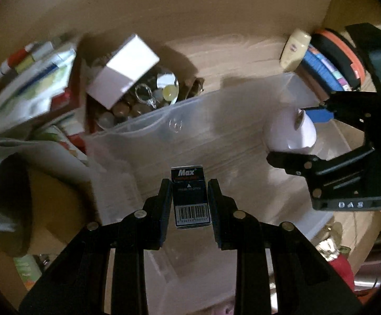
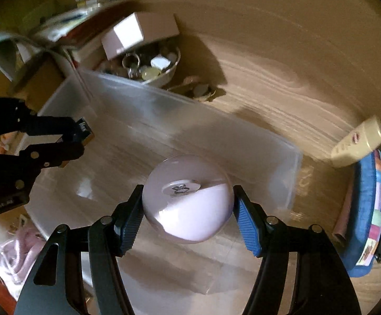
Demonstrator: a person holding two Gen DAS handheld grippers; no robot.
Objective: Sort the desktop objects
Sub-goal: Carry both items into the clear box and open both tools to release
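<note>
Your left gripper (image 1: 189,199) clamps the staple box (image 1: 190,197), your right gripper (image 2: 188,210) the seemingly round case (image 2: 188,199), poised above the clear bin (image 2: 282,152) for dropping.

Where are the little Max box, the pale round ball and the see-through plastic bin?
Max box (image 1: 190,197), left wrist view, on its dark printed face.
Pale round ball (image 2: 188,210), right wrist view, on its lit front.
Plastic bin (image 2: 292,173), right wrist view, on its right wall.

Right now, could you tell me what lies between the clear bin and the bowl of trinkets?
Nothing shows there: in the right wrist view the bowl sits right behind the clear bin and its far wall, seemingly touching it.
</note>
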